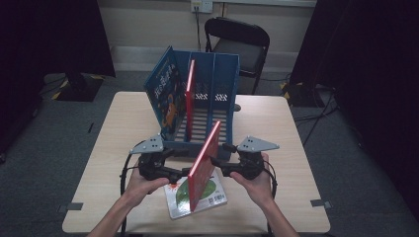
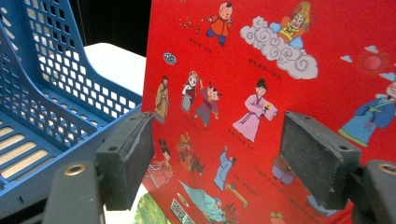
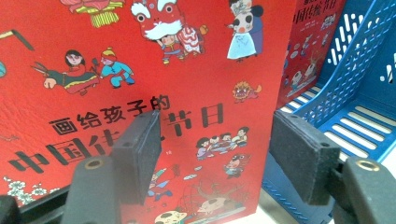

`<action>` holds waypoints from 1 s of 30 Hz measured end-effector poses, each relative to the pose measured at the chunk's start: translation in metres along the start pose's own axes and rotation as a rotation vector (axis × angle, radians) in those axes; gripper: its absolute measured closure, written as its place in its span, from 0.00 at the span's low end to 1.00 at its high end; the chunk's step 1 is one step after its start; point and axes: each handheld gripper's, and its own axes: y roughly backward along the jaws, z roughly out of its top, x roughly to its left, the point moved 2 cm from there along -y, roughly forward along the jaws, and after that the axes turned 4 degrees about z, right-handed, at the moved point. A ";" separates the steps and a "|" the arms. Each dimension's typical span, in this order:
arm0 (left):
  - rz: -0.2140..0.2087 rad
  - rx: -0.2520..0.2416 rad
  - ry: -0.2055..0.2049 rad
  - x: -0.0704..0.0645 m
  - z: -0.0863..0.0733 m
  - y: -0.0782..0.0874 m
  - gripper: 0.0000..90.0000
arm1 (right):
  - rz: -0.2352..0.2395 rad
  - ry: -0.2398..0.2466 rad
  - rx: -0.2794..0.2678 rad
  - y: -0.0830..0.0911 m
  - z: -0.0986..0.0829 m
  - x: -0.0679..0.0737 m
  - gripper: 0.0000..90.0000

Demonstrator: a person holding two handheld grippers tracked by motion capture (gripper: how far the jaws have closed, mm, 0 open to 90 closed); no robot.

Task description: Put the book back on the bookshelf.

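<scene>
A red picture book (image 1: 204,165) stands on edge, tilted, on a green-and-white book (image 1: 216,191) that lies flat at the table's near edge. My left gripper (image 1: 185,173) points at the red book's left face and my right gripper (image 1: 215,164) at its right face, so the book stands between them. In the left gripper view the jaws (image 2: 217,158) stand wide apart with the red back cover (image 2: 261,70) close in front. In the right gripper view the open jaws (image 3: 224,154) face the front cover (image 3: 140,70). I cannot tell whether the tips touch the book.
A blue slotted file rack (image 1: 225,84) stands just behind the books, holding a blue book (image 1: 165,91) in its left slot and another red book (image 1: 190,94) beside it. A black chair (image 1: 242,44) stands beyond the light wooden table (image 1: 276,128).
</scene>
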 end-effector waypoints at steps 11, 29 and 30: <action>0.015 0.006 0.000 -0.002 -0.001 -0.003 0.23 | 0.013 -0.002 0.001 -0.007 0.002 0.000 0.38; 0.002 0.040 -0.012 -0.006 -0.008 -0.011 0.21 | 0.022 0.000 0.009 -0.014 0.003 0.000 0.38; 0.002 0.041 -0.012 -0.006 -0.008 -0.011 0.20 | 0.024 0.000 0.009 -0.014 0.004 0.000 0.38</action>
